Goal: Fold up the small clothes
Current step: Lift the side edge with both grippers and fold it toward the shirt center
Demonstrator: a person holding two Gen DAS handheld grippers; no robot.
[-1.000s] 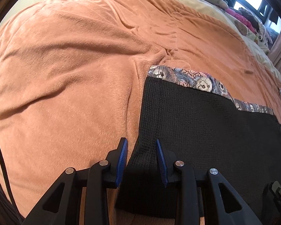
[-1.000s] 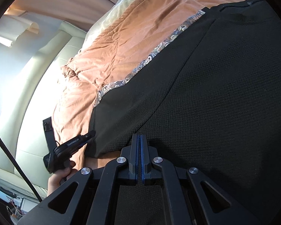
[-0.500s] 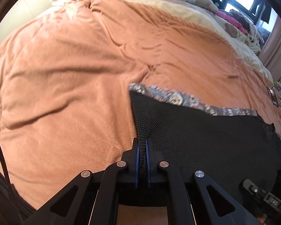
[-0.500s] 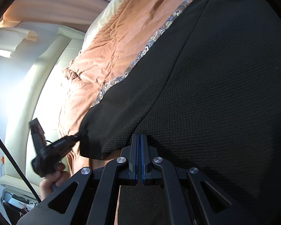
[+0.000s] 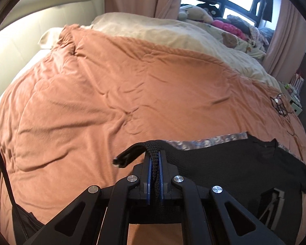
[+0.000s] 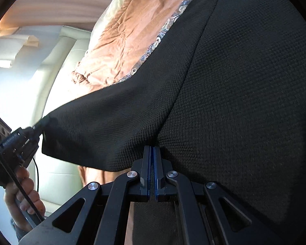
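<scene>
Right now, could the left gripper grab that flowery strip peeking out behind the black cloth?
Probably not yet. The left gripper is shut on the black cloth, so its jaws are busy. The flowery strip lies uncovered just beyond it.

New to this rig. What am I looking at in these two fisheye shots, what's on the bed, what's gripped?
No robot arm here: a person carries a two-finger gripper in each hand, each with a camera looking along its fingers. One picture is from the left gripper, the other from the right gripper; the right view also shows the left one held in a hand. On the bed lies an orange blanket, with a black knit garment over a patterned cloth. Both grippers are shut on the garment's near edge, the left pinching a corner lifted off the blanket.
</scene>
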